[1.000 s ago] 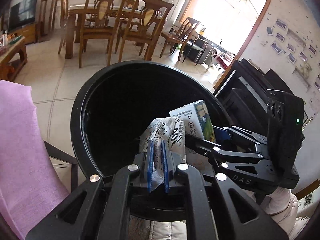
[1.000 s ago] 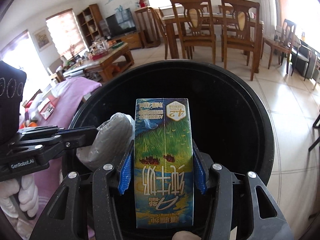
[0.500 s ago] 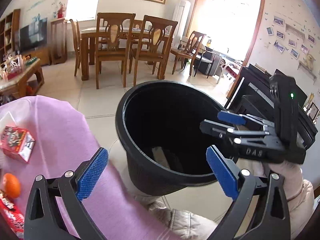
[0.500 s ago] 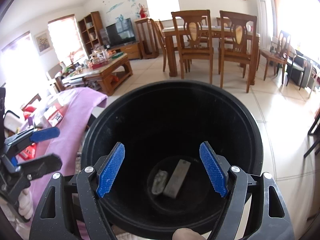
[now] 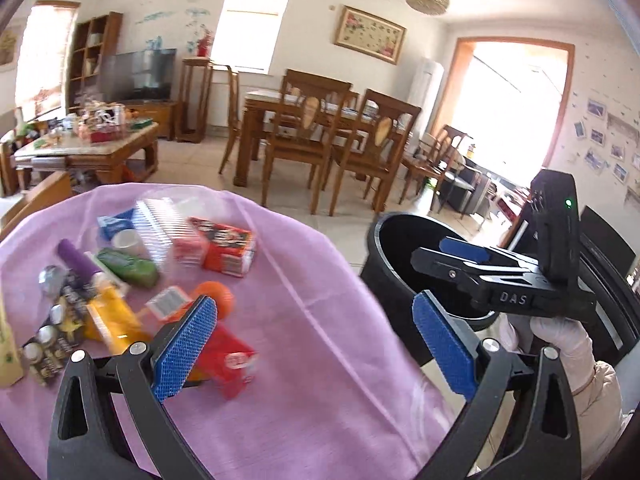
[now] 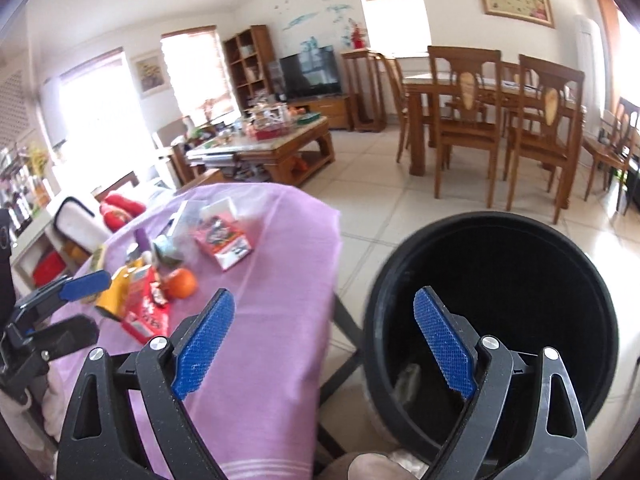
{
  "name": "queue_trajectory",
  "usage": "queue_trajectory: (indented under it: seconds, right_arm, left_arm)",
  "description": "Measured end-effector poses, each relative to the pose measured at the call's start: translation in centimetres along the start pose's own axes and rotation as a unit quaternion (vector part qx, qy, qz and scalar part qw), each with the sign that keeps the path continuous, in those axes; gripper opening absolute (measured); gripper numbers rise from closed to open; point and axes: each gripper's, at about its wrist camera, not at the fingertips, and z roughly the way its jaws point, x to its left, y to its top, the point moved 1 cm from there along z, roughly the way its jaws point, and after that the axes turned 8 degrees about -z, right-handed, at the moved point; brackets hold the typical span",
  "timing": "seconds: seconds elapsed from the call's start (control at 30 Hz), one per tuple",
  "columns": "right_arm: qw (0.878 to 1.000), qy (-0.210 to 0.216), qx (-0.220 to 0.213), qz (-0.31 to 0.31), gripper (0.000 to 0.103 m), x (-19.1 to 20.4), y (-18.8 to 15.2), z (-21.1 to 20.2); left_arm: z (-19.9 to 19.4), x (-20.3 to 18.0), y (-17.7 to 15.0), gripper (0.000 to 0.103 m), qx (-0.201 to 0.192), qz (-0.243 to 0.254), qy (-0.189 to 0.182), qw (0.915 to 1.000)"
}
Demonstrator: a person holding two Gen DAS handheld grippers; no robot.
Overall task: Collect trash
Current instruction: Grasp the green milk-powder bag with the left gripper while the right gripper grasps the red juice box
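both grippers empty: left gripper (image 5: 314, 346) fingers wide over the purple surface (image 5: 320, 360) littered with trash; right gripper (image 6: 324, 344) fingers just opened, nothing between, beside black bin (image 6: 500, 224).

One word reads clean here: "DAS", pale capitals on the black side of the right gripper (image 5: 460, 254), seen from the left wrist view. The printing on the red carton (image 5: 234, 364), the red-and-white box (image 5: 226, 246) and the other packets on the pink cloth (image 5: 320, 320) is all too blurred to read
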Motion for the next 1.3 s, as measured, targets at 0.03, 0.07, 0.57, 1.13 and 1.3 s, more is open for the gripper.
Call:
queue_trajectory:
  seconds: [0.03,0.07,0.57,1.13,1.3]
  right_arm:
    - [1.0,0.013,0.003,-0.008,0.09,1.2,0.4,0.6]
    - [1.0,0.023,0.005,-0.016,0.09,2.6,0.8,1.3]
    - [0.988,0.079,0.066,-0.115,0.071,15.3,1.4,8.6]
    - [0.979,0.078,0.12,-0.147,0.048,16.3,0.2,11.8]
    - [0.979,0.094,0.118,-0.135,0.031,16.0,0.0,11.9]
  left_arm:
    - [-1.0,1.6,0.2,0.098,-0.009,-0.014,0.015,0.9997]
    - [-2.0,3.5,0.4,0.098,-0.02,-0.034,0.032,0.9987]
    - [-5.9,25.6,0.9,0.097,0.026,-0.203,0.244,0.9479]
    - [-3.1,28.6,0.8,0.037,0.077,-0.188,0.26,0.9441]
    - [-3.5,28.6,0.7,0.033,0.07,-0.187,0.238,0.9505]
